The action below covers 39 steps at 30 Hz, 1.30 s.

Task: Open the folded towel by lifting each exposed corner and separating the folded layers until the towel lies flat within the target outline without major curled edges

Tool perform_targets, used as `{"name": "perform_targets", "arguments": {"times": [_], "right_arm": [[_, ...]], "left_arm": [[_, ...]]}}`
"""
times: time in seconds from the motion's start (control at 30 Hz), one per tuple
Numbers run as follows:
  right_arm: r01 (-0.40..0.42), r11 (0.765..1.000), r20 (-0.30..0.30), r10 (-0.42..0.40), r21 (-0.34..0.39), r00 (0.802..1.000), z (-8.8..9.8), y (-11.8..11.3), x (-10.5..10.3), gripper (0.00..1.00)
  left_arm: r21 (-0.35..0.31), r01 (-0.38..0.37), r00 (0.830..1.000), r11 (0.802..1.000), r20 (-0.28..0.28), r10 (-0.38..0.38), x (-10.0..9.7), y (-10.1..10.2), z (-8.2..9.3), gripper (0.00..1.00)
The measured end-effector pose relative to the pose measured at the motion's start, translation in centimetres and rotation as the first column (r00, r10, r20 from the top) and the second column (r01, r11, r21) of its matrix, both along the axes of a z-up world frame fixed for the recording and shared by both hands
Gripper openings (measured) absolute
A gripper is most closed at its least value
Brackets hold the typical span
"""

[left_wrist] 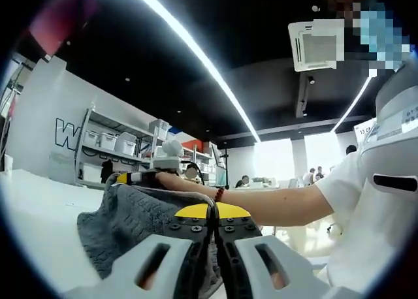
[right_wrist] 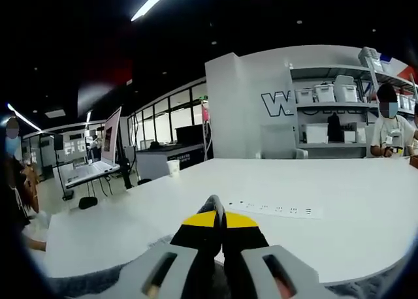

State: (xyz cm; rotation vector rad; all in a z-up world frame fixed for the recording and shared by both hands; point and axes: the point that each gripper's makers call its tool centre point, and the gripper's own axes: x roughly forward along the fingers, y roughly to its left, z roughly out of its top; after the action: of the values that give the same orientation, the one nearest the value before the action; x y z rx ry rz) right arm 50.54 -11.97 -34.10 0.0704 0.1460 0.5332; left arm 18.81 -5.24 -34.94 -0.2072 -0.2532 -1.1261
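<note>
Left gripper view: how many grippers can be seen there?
2. The yellow-tipped left gripper at the bottom, shut on the grey terry towel; the right gripper beyond, holding the towel's raised far corner.

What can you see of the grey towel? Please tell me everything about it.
The towel is dark grey, soft terry cloth as it looks. It lies on the white table, bunched and partly raised, not flat. The left gripper has its fingers closed on its near edge; the right gripper holds its far raised corner. In the right gripper view, grey cloth shows low.
</note>
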Motion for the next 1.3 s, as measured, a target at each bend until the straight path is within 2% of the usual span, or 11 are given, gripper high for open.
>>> {"name": "perform_targets", "arguments": {"times": [0.33,0.47,0.73,0.93,1.13,1.3], "right_arm": [[-0.012,1.0,0.011,0.012,-0.013,1.0,0.7,0.9,0.0,0.0],[-0.024,1.0,0.024,0.024,-0.021,0.999,1.2,1.7,-0.1,0.0],[-0.032,0.999,0.024,0.033,-0.019,0.999,1.2,2.2,-0.1,0.0],[-0.039,0.999,0.026,0.039,-0.017,0.999,1.3,3.3,-0.1,0.0],[-0.045,0.999,0.032,0.045,-0.024,0.998,1.4,4.1,0.0,0.0],[-0.05,0.999,0.032,0.05,-0.02,0.998,1.6,4.4,0.2,0.0]], "left_arm": [[-0.041,0.001,1.0,0.999,-0.01,-0.002,0.1,1.2,0.4,0.0],[-0.087,0.031,0.999,0.996,-0.033,-0.034,0.0,1.5,0.9,0.0],[-0.091,0.021,0.999,0.996,-0.025,-0.023,0.0,2.4,1.0,0.0],[-0.119,0.04,0.998,0.992,-0.053,-0.047,0.1,3.1,1.0,0.0],[-0.096,0.028,0.999,0.995,-0.041,-0.033,0.1,3.6,0.8,0.0],[-0.105,0.026,0.999,0.994,-0.04,-0.03,0.2,4.2,1.0,0.0]]}}
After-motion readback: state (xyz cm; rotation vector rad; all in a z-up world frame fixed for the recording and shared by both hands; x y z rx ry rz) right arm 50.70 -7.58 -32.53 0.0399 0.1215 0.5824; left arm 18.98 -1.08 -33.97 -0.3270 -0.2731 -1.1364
